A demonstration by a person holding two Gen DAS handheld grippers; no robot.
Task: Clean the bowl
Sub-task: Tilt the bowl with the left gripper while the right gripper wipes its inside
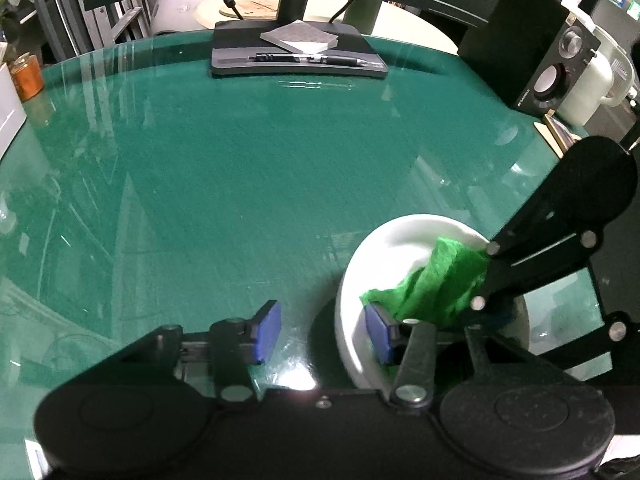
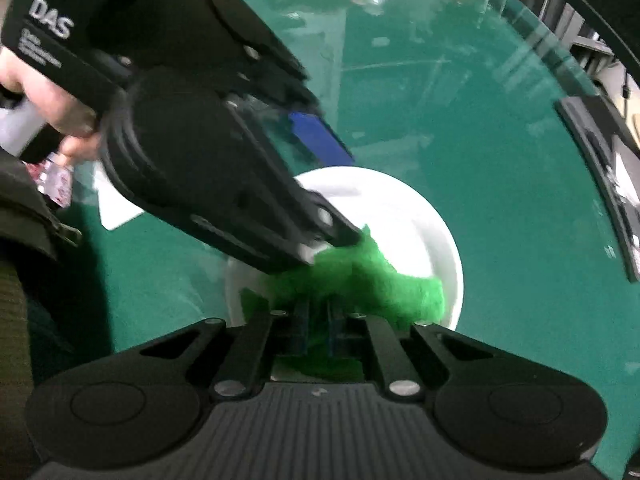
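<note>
Left wrist view: white bowl (image 1: 360, 280) on the green bench (image 1: 240, 180).
Left tongs (image 1: 326, 332) straddle its near rim, partly open, one pad inside. Right tongs (image 2: 318, 320) are clamped on green cloth (image 2: 380, 284) inside the bowl.

Cloth (image 2: 360, 284) lies in the bowl (image 2: 424, 216) on the table (image 1: 240, 168), monitor stand (image 1: 298, 56) behind

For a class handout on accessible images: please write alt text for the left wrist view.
The right gripper holds a green cloth inside a white bowl on a green glass table. The left gripper straddles the bowl's near rim, one blue pad inside. Behind stand a monitor base and a speaker.
</note>
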